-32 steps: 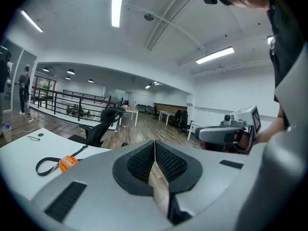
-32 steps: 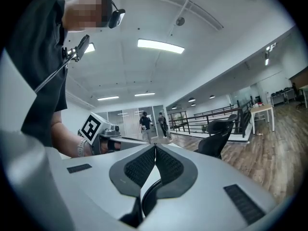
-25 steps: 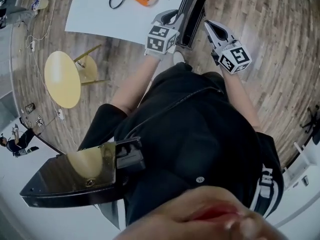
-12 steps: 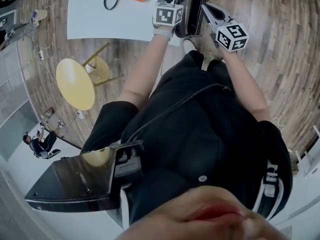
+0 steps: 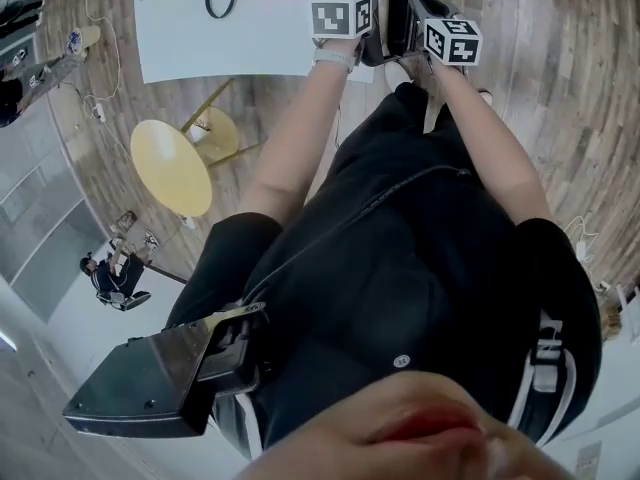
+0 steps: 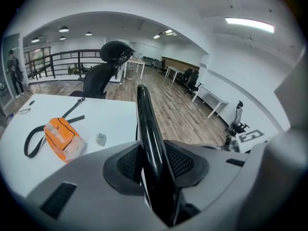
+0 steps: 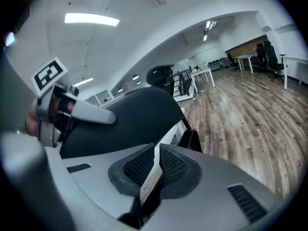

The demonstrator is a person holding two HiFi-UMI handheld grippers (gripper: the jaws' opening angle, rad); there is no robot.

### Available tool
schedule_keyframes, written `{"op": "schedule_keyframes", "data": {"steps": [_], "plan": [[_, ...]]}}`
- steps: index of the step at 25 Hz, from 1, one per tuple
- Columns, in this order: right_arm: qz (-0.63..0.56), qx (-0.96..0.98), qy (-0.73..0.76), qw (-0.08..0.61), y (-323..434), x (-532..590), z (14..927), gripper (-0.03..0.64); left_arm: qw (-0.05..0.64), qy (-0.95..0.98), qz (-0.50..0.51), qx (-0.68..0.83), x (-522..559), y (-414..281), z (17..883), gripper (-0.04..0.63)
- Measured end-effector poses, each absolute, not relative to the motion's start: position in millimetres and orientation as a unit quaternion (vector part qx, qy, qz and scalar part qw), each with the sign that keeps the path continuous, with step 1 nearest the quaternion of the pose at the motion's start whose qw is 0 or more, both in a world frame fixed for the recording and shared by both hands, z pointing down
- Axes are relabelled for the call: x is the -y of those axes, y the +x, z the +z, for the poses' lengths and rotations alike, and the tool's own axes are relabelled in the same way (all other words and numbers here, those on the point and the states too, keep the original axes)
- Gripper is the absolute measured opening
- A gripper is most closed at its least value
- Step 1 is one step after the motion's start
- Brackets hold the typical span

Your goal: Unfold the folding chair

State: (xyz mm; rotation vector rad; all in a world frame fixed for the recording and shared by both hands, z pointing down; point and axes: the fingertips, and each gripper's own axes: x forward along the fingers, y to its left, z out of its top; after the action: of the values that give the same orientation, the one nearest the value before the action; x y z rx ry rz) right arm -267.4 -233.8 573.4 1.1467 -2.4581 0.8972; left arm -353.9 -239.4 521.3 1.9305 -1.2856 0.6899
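While flanking the upright folding chair (image 5: 385,13), closing the left claw (image 6: 155,165) on its tube (image 6: 147,124), clenching the right claw (image 7: 154,170) on its edge (image 7: 169,134).

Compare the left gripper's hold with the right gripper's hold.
The left gripper, whose jaws have just been closing, clamps a thick, glossy black tube; the right gripper pinches a thin white strip. The left jaws stand well apart around the tube; the right jaws are almost together. Both are at the folded chair.
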Motion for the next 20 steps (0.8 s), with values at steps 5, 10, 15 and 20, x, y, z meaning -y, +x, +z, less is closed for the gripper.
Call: {"op": "schedule_keyframes", "data": {"steps": [5,10,15,20], "plan": [[0.338,0.819,0.411,0.215,-272,229,639,0.083,0.374,0.737,0.248,0.505,237,-353,521,0.103],[0.371,0.785,0.429,0.250,-281,231,684,0.177,0.405,0.731,0.223,0.502,234,-351,520,0.085],[0.396,0.763,0.437,0.265,-292,232,710,0.216,0.409,0.731,0.217,0.502,233,-348,518,0.083],[0.401,0.745,0.442,0.299,-293,223,719,0.233,0.403,0.738,0.218,0.496,231,-334,515,0.085]]}}
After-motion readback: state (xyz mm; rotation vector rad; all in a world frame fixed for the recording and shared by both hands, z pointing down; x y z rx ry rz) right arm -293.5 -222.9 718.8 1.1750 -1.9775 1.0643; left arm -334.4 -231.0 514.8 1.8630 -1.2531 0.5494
